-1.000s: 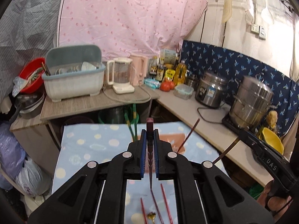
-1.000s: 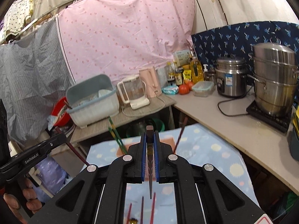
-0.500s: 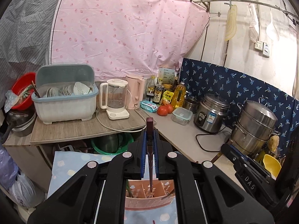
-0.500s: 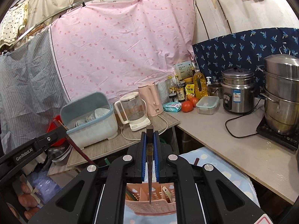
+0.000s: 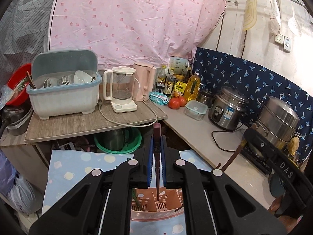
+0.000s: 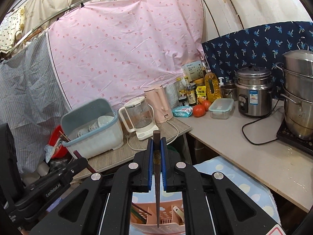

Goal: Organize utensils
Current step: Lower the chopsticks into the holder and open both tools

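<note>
Two chopsticks are in hand, one per gripper, and both hang point-down over the pink utensil basket point(image 5: 156, 207). The left gripper point(image 5: 156, 162) is clamped on a dark reddish chopstick point(image 5: 157, 137); its blunt end stands up above the blue pads and its thin tip ends over a middle compartment of the basket. The right gripper point(image 6: 156, 162) pinches a brown chopstick point(image 6: 156, 143) the same way, its tip reaching down toward the basket's point(image 6: 158, 223) slotted floor.

What the next move turns on is that each stick's long axis runs straight along the fingers and near upright, with the basket directly below the tips, not off to a side. So a plain lowering, then letting go, looks like enough. I cannot say which hand is nearer; both tips seem about level with the rim. Other utensils already lean in the side compartments, which could snag a tip that drifts sideways.
</note>
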The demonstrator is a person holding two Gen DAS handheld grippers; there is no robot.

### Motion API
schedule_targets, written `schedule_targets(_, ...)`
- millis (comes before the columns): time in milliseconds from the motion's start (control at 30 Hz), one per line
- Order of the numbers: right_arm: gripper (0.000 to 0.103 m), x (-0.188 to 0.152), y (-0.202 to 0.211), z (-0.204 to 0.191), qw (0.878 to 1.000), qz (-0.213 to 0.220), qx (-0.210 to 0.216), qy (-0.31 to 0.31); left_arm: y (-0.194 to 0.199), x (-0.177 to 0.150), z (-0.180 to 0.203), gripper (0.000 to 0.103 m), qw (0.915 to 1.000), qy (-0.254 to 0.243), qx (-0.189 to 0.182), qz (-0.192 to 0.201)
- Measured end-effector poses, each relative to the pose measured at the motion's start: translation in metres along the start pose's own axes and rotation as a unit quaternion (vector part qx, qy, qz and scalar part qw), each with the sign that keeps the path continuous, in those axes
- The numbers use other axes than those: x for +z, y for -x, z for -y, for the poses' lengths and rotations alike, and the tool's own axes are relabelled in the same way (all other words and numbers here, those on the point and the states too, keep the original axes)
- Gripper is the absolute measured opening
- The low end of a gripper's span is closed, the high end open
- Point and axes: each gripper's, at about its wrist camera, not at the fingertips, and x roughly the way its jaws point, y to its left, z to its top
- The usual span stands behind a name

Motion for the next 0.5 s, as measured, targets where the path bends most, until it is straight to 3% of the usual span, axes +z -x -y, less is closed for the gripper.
schedule_targets(233, 0.007, 0.01, 0.0, -0.002, 1.0, 0.011, 0.007, -0.003, -0.005, -0.002, -0.003, 0.007, 1.0, -0.001, 0.002, -0.005)
schedule_targets(500, 0.007, -0.026, -0.027, 0.0, 0.999, -0.037, -0.003, 0.007, -0.017, -0.01, -0.009, 0.007, 0.9996, 0.009, 0.003, -0.026)
